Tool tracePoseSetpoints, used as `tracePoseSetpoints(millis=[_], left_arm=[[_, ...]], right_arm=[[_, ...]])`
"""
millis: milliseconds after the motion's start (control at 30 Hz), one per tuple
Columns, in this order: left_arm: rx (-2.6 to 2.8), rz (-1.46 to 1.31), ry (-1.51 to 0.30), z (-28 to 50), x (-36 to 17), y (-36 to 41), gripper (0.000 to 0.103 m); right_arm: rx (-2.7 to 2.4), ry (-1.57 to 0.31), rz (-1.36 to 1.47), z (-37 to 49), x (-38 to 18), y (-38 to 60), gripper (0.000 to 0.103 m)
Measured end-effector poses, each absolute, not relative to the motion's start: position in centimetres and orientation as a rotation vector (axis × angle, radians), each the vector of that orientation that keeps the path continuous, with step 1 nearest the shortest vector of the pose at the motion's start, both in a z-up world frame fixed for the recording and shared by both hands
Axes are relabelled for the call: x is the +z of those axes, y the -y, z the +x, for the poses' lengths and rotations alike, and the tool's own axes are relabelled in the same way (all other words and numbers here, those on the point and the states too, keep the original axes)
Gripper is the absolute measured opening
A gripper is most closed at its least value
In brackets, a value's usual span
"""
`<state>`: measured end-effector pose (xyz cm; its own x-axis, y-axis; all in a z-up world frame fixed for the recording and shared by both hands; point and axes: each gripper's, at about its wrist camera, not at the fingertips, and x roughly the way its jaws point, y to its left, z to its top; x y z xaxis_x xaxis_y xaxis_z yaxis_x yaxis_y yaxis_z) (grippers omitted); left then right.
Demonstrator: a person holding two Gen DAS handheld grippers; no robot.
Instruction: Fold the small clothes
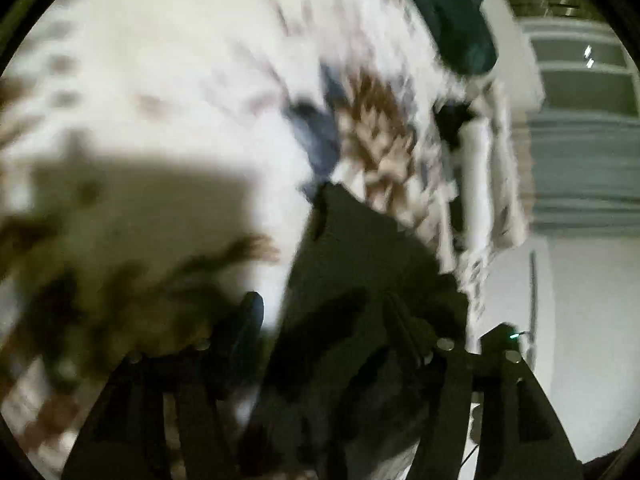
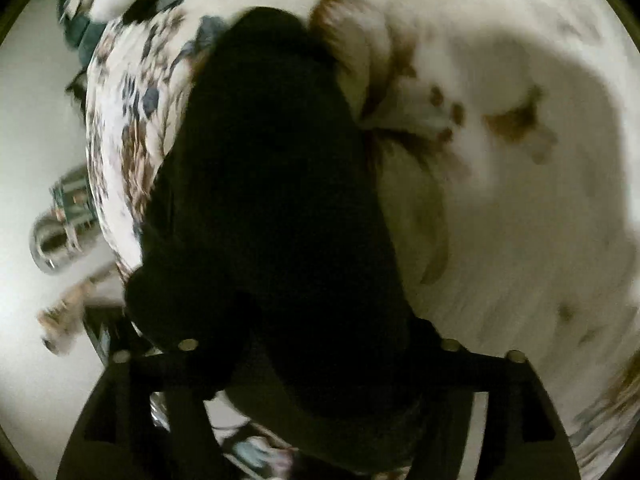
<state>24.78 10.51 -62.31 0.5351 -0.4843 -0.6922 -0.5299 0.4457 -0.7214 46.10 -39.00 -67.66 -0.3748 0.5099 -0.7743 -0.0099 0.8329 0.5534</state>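
Black garment [image 2: 272, 184] stretched near to far across patterned bedspread [image 2: 500, 208]; both tongs blurred, parted, grip unreadable.

We see a white bedspread printed with brown and grey-blue leaves [image 1: 372, 128], brightly lit with soft shadows falling across it. Beyond its edge lies a pale, plain floor [image 2: 36, 128]. In the left wrist view a grey-green panelled cabinet front [image 1: 584, 92] stands past the bed. Everything is blurred, so finer detail escapes us.
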Motion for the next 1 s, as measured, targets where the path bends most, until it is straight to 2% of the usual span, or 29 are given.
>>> tracePoseSetpoints(millis=[167, 200, 233, 267, 300, 333, 367, 400, 533, 633, 667, 700, 733, 833, 867, 933, 1000], left_arm=[[-0.035, -1.071, -1.095, 28.6, -61.6, -8.2, 0.059], [-0.045, -1.035, -1.096, 29.3, -61.2, -7.6, 0.028], [-0.041, -0.996, -1.114, 29.9, -60.9, -7.1, 0.01], [-0.035, -0.977, -1.126, 30.4, -60.7, -6.9, 0.011], [-0.028, -0.976, -1.118, 30.9, -60.3, -7.0, 0.011], [-0.027, -0.98, -1.116, 31.2, -60.1, -7.2, 0.011], [-0.035, -0.985, -1.12, 31.6, -59.8, -7.5, 0.011], [-0.047, -0.964, -1.128, 32.2, -59.3, -7.8, 0.011], [-0.126, -0.839, -1.177, 36.1, -57.7, -8.1, 0.011], [-0.205, -0.78, -1.228, 39.1, -57.7, -8.9, 0.014], [-0.218, -0.773, -1.274, 40.1, -58.4, -9.3, 0.02], [-0.204, -0.771, -1.305, 40.4, -58.8, -9.7, 0.026], [-0.18, -0.783, -1.335, 40.3, -59.3, -10.3, 0.028], [-0.157, -0.84, -1.326, 38.1, -58.4, -11.8, 0.04], [-0.145, -0.845, -1.308, 37.1, -57.5, -12.0, 0.042], [-0.138, -0.862, -1.263, 34.8, -55.1, -11.8, 0.05], [-0.166, -0.908, -1.24, 33.9, -53.8, -10.7, 0.065]], right_arm=[[0.661, -1.906, 0.451, 44.7, -70.3, 37.4, 0.079], [0.669, -1.903, 0.485, 44.5, -70.6, 36.6, 0.081], [0.675, -1.898, 0.512, 44.3, -70.8, 37.0, 0.081], [0.689, -1.88, 0.525, 44.1, -70.6, 37.2, 0.081], [0.706, -1.857, 0.529, 43.7, -70.3, 37.2, 0.069], [0.706, -1.838, 0.53, 43.3, -70.0, 37.1, 0.053], [0.67, -1.813, 0.541, 42.7, -69.6, 37.3, 0.05], [0.626, -1.79, 0.576, 42.1, -69.0, 37.7, 0.043], [0.489, -1.755, 0.821, 38.8, -67.1, 40.1, 0.036], [0.436, -1.764, 0.895, 36.7, -67.1, 40.0, 0.037], [0.394, -1.768, 0.854, 36.1, -67.3, 39.6, 0.039], [0.355, -1.777, 0.816, 35.8, -67.5, 39.5, 0.047], [0.315, -1.797, 0.796, 35.5, -67.9, 39.7, 0.055], [0.268, -1.806, 0.828, 35.1, -67.0, 41.6, 0.058], [0.245, -1.789, 0.802, 34.9, -66.1, 42.1, 0.059], [0.22, -1.745, 0.747, 35.2, -64.0, 43.8, 0.066], [0.202, -1.695, 0.693, 35.5, -61.8, 45.4, 0.066]])
